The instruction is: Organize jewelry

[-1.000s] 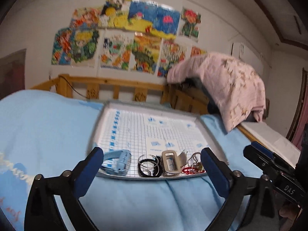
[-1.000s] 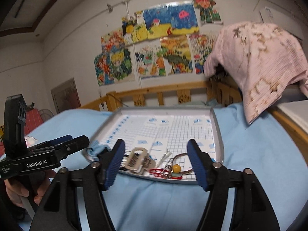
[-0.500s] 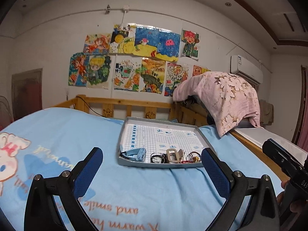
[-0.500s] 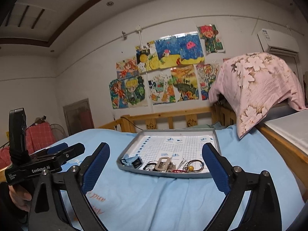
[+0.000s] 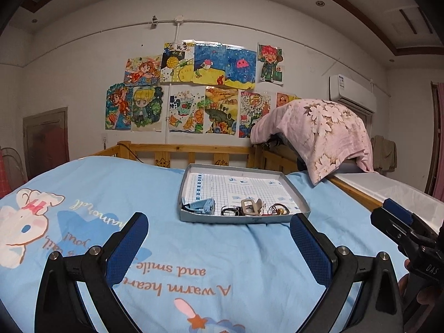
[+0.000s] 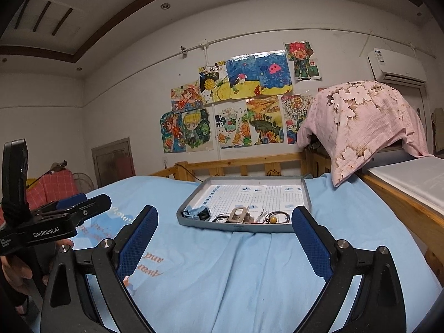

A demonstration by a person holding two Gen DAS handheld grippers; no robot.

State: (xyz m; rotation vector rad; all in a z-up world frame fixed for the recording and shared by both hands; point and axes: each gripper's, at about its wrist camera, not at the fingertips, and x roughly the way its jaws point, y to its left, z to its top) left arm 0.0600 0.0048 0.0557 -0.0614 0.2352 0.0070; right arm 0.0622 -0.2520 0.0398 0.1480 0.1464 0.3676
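I have the bed under both cameras, its light blue sheet printed with a rabbit and lettering, and on it, well ahead of both tools, sits the grey tray with a squared paper liner. My left tool stands wide with nothing between its pads; my right tool is just as wide and equally bare. Both hang back over the sheet, well apart from the tray

As to progress, I judge only this: all the jewelry I can see lies inside the tray, bunched in one row along the near wall, while the rest of the liner is bare. That row could be a finished arrangement or a pile waiting to be spread over the grid; these views fit either

In the tray, from left to right: a blue band-like piece that may be a watch, dark rings, a beige buckle-shaped piece, then a wire bangle with a yellow bead and something red, tangled together. Smaller bits there are too fine for me to name
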